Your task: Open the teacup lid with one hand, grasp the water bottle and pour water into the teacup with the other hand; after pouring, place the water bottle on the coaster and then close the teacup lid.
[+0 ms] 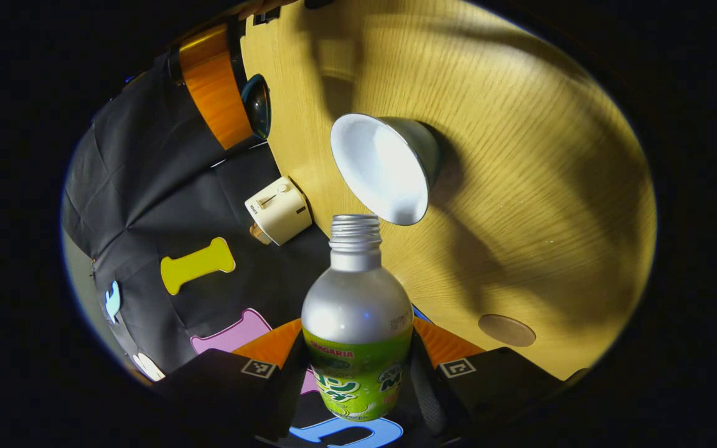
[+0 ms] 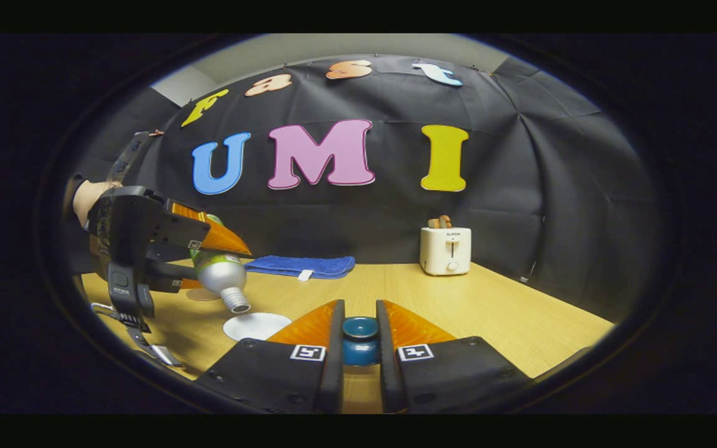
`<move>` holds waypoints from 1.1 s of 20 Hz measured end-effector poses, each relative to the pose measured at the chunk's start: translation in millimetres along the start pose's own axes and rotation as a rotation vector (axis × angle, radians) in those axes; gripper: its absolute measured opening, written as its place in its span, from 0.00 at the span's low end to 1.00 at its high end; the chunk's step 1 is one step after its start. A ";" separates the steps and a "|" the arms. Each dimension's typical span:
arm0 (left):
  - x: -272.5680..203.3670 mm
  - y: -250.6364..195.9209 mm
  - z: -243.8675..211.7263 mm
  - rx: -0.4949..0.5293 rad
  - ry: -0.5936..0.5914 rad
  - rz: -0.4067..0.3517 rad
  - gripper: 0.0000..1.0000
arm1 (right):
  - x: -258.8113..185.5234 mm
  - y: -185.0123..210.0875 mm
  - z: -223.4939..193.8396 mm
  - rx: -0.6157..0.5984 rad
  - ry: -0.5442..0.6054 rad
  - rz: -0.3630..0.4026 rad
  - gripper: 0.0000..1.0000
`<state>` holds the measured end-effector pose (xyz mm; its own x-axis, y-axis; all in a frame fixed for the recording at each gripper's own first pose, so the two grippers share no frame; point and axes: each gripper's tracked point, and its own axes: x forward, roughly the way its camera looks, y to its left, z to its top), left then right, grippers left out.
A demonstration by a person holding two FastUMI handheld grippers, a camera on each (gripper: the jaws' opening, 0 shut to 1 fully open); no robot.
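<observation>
My left gripper [image 1: 357, 328] is shut on a silver water bottle [image 1: 356, 311] with a green label and no cap. The bottle's open mouth points at the teacup [image 1: 386, 165], which stands uncovered with its white inside showing. In the right gripper view the bottle [image 2: 221, 274] tilts mouth down above the cup's white rim [image 2: 256, 325], held by the left gripper [image 2: 214, 264]. No stream of water is visible. My right gripper [image 2: 360, 311] is shut on the blue teacup lid [image 2: 360, 341], held off to the side. A round brown coaster [image 1: 506, 330] lies bare on the table.
A white toaster [image 2: 445, 250] stands at the back of the wooden table [image 2: 495, 311] near the wall. A folded blue towel [image 2: 299, 266] lies at the back, left of the toaster. The coaster [image 2: 201, 294] sits just behind the cup.
</observation>
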<state>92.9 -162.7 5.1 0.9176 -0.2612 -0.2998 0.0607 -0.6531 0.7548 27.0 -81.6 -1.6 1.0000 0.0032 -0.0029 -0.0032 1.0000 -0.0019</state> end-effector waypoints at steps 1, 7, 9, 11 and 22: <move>-0.5 -1.1 -0.7 -0.005 0.001 -0.004 0.80 | 0.5 0.0 -0.2 0.000 0.000 0.000 0.28; -3.4 -4.0 1.6 -0.196 -0.048 0.032 0.80 | 0.0 0.0 -0.4 0.000 0.000 0.000 0.31; -8.3 2.4 -7.0 -0.298 -0.057 0.077 0.80 | -0.2 -0.3 -0.2 0.000 0.000 0.000 0.28; -16.6 2.8 -18.4 -0.434 -0.047 0.103 0.80 | -0.6 -1.4 -0.4 -0.001 0.000 -0.007 0.28; -39.3 -22.0 -121.9 -1.414 0.024 0.291 0.79 | -0.6 -3.6 -0.5 -0.001 -0.001 -0.020 0.28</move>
<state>103.4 -51.4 71.4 0.9703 -0.2390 -0.0384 0.1917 0.6616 0.7250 26.4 -85.2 -2.1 0.9999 -0.0167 -0.0021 0.0167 0.9999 -0.0025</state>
